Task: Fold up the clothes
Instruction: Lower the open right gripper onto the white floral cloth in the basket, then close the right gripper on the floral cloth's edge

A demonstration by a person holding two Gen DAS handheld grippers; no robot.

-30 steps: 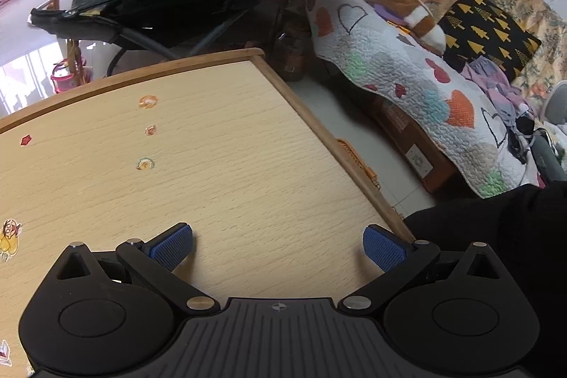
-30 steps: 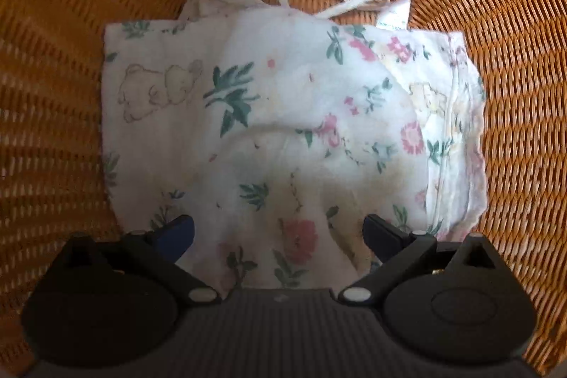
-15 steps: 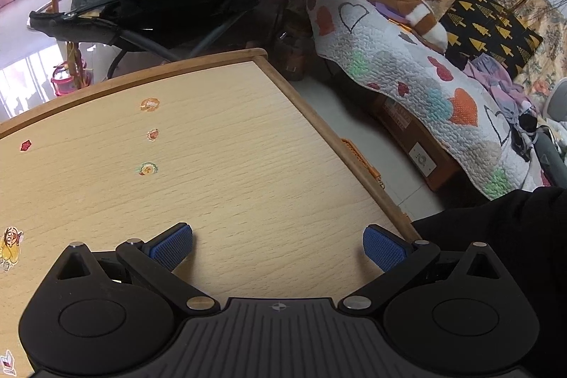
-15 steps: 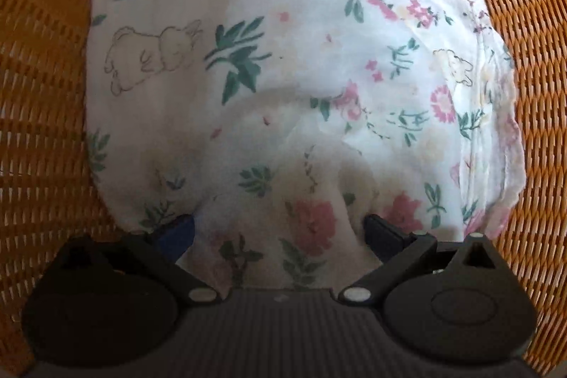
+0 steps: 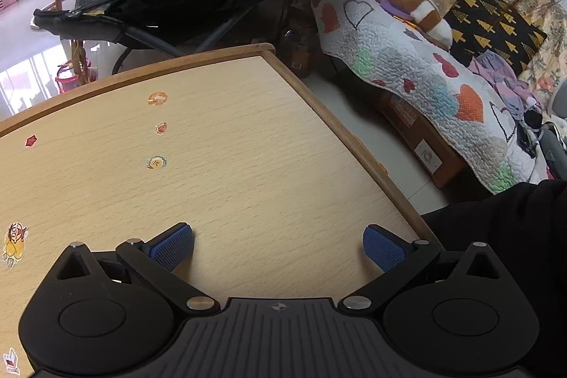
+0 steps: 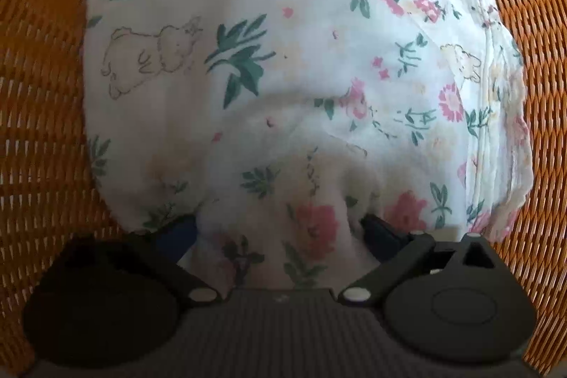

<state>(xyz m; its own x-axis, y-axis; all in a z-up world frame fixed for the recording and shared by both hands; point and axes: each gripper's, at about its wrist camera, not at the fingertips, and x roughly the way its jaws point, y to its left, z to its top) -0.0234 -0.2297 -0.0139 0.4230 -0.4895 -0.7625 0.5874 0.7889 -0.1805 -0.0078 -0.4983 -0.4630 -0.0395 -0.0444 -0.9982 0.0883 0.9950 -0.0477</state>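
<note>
Folded floral garment [image 6: 301,87] lying in wicker basket [image 6: 46,59].

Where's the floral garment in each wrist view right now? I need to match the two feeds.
Left wrist: not in it; only the wooden table under the open left gripper.
Right wrist: the floral garment fills the centre, lying in the wicker basket, with a fold bunched between the open right gripper fingers.
Shared landmark: none; the views do not overlap.

We see our left gripper [image 5: 278,247]: black ribbed body, round side discs, silver screws, blue textured pads [image 5: 172,247]. At three o'clock, a black sleeve [image 5: 514,236]. Our right gripper [image 6: 280,232] looks identical.
</note>
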